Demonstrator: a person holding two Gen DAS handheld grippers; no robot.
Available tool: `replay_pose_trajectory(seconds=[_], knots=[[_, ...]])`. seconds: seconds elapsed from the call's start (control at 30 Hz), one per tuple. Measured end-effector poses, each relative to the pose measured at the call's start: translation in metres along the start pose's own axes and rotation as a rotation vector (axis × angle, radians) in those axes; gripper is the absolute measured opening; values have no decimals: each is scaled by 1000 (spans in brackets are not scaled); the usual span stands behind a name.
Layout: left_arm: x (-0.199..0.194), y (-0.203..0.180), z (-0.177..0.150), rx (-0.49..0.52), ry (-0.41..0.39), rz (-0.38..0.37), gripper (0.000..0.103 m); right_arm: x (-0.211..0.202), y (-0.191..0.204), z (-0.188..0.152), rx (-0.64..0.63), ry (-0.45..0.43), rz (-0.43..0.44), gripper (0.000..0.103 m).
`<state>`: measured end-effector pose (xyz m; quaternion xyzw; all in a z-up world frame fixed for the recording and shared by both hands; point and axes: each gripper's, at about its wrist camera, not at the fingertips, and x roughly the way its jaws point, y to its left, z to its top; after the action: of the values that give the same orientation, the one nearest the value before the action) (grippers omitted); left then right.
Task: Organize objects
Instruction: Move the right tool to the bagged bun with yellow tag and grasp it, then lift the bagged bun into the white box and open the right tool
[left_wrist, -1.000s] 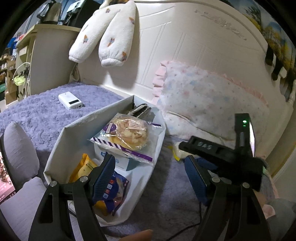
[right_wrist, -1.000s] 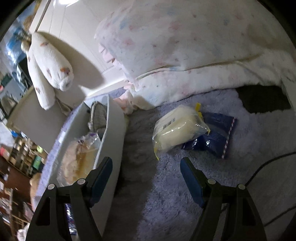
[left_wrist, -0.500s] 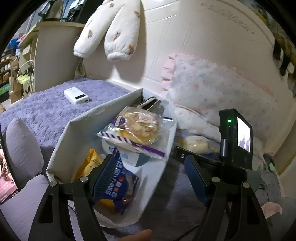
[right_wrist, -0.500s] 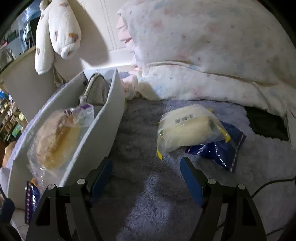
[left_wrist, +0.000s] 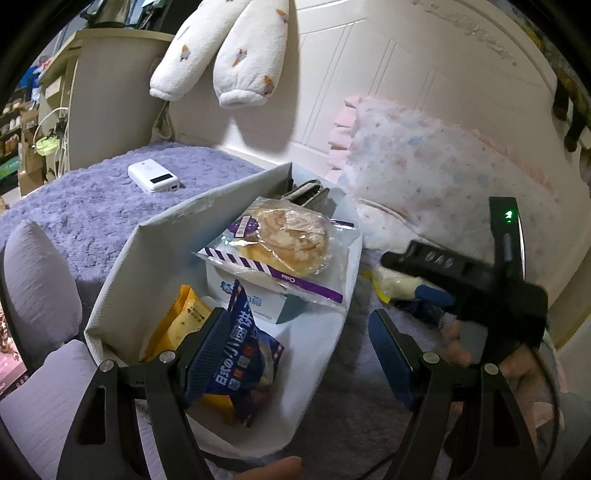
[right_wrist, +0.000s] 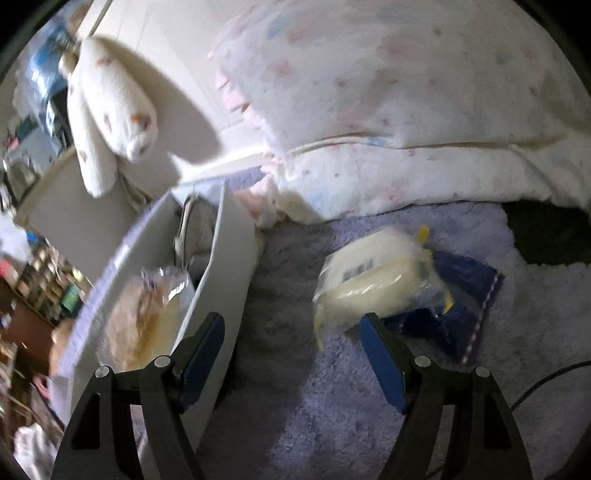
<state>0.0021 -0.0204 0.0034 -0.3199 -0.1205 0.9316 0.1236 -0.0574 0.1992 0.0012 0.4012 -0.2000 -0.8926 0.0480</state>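
The pale bread packet (right_wrist: 369, 284) lies on the purple plush bed cover (right_wrist: 332, 406), just right of the white storage box (right_wrist: 225, 280) and resting partly on a dark blue snack bag (right_wrist: 465, 306). Your right gripper (right_wrist: 291, 354) stands wide open and empty, its right finger just at the packet's near edge. To take it well, I judge you should centre the jaws across the packet's short width and close gently: the film is slick and crinkly, the loaf inside soft and squashable. Keep the blue bag out of the bite. Your left gripper (left_wrist: 299, 354) also gapes with nothing held, over the box, where a round pastry in clear wrap (left_wrist: 284, 243) tops a small carton.
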Motion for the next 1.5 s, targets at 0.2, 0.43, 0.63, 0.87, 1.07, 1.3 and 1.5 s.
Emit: replay_pose_trajectory(seconds=[0.2, 0.43, 0.63, 0.87, 1.07, 1.3, 1.5], knots=[[2, -1, -1, -1, 14, -26, 76, 1, -33, 20, 104, -33, 51, 74], [3, -2, 0, -2, 15, -18, 76, 19, -27, 19, 40, -59, -135, 74], [1, 2, 2, -27, 5, -26, 76, 0, -2, 15, -110, -286, -279, 79], [-2, 9, 5, -62, -9, -37, 76, 77, -2, 9, -275, -95, -415, 85], [-2, 10, 5, -74, -7, -41, 76, 82, 15, -1, -331, -11, -268, 74], [-1, 9, 6, -77, -5, -36, 76, 77, 21, -1, -325, -19, -235, 67], [-1, 10, 6, -83, -7, -37, 76, 49, 20, -2, -218, -35, -167, 66]])
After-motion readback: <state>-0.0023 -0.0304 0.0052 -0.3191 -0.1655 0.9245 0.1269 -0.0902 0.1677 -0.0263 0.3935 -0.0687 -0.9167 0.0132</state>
